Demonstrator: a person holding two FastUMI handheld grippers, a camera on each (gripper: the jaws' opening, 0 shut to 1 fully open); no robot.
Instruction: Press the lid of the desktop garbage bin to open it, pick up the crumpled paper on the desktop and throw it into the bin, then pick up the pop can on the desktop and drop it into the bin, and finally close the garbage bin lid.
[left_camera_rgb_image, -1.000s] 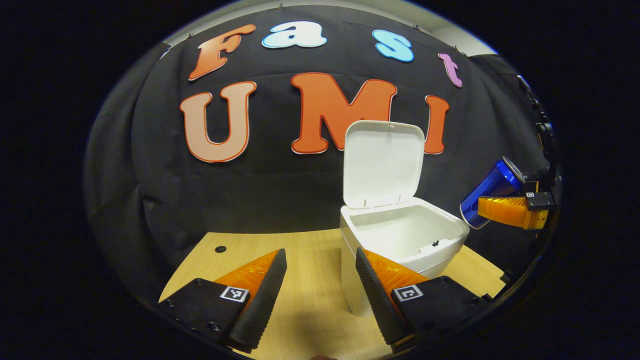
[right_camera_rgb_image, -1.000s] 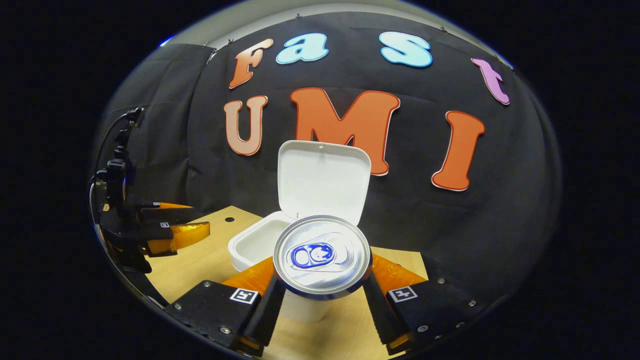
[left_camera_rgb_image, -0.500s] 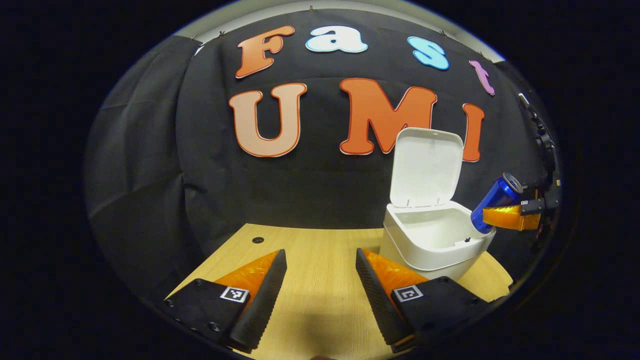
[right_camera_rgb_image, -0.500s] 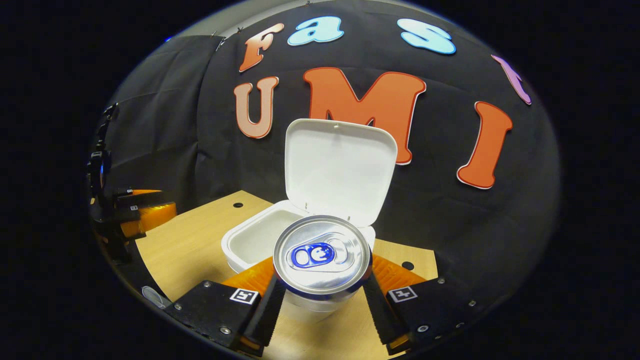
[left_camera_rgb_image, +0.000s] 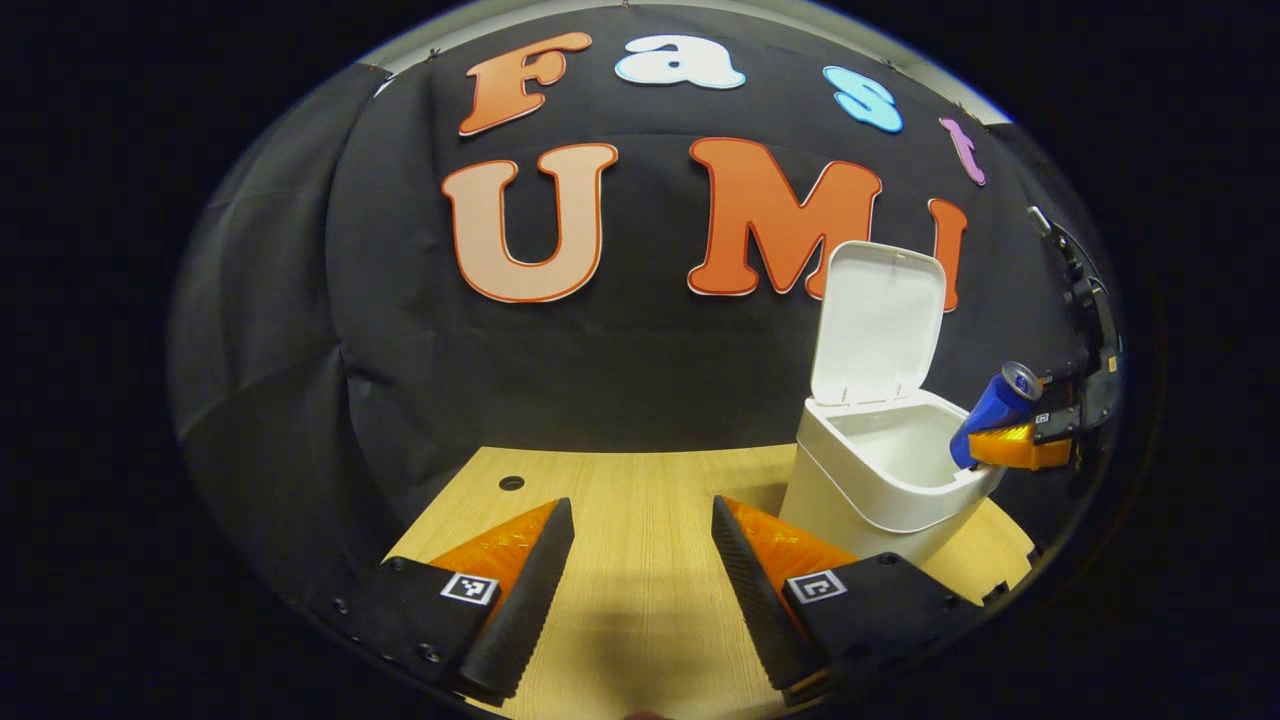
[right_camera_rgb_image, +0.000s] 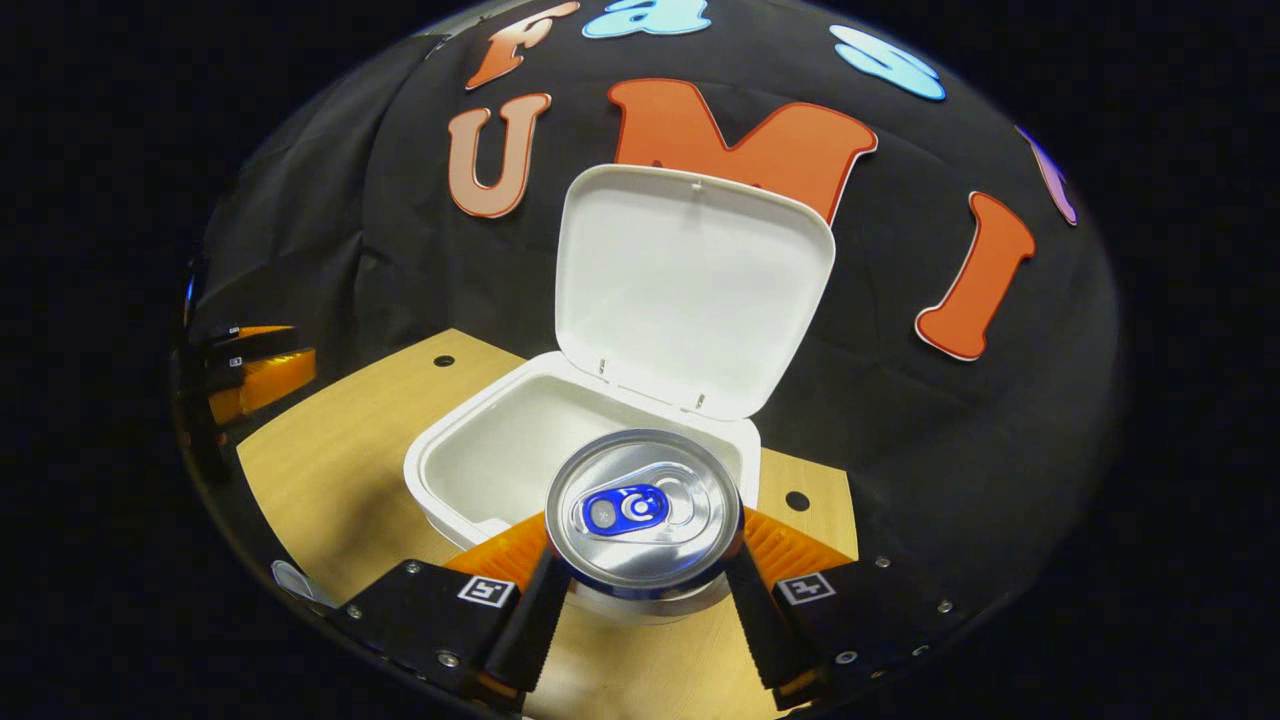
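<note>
Wooden desk (left_camera_rgb_image: 620, 500): bin (right_camera_rgb_image: 470, 470) lid (right_camera_rgb_image: 690, 290) up; right gripper (right_camera_rgb_image: 640, 610) clamps can (right_camera_rgb_image: 640, 510) over rim; centre it, then release. Left gripper (left_camera_rgb_image: 640, 590) gapes empty

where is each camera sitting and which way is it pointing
Left gripper view: rides the left claw, held low over the desk, facing the booth wall; its own open fingers show below.
Right gripper view: rides the right claw, looking down at the open bin; its fingers grip the can.
Shared: bin, raised lid, can, desk, and each other's claw.
</note>
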